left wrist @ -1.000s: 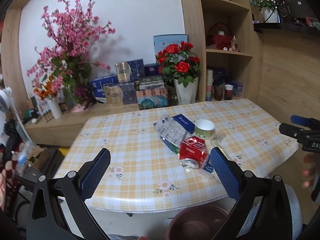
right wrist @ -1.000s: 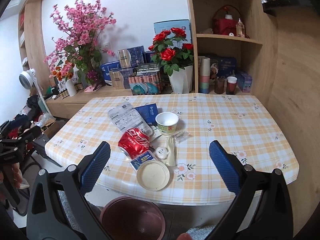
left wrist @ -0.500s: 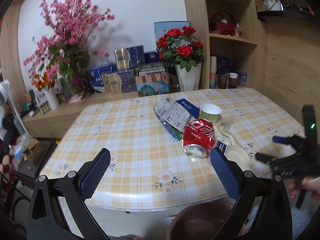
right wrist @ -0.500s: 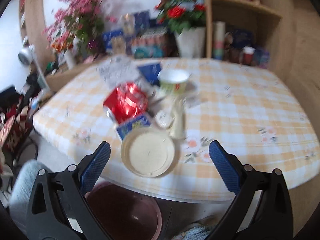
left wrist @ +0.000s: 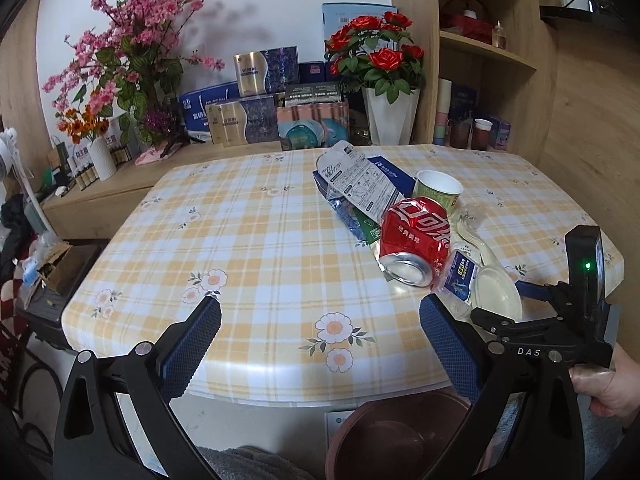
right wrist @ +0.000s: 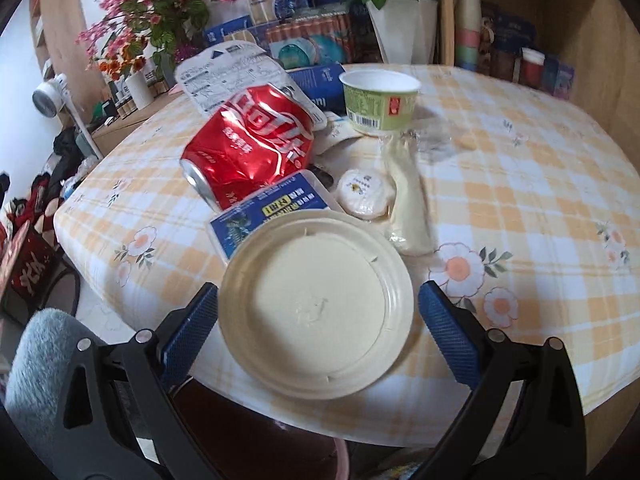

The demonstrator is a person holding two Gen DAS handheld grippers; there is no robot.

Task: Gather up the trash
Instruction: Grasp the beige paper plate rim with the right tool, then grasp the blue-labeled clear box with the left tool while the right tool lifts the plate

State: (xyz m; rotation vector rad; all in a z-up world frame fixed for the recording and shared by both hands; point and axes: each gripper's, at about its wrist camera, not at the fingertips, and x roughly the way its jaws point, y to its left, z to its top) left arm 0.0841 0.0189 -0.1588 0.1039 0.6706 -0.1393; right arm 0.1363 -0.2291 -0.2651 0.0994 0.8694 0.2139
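red can, yellow-checked tablecloth, cream plate

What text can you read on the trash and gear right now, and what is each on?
"DAS": body of the right gripper, read in the left wrist view.
"可口可乐": white logo on the red can; the smaller line under it is too small to read.
White pouch: dense print, too small.
Blue label: yellow block of text, blurred.
Green cup: barcode and print, unreadable.

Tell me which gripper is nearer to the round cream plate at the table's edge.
Right. The right gripper is open with its fingers either side of the cream plate. The left gripper is open over bare tablecloth, with the plate off to its right.
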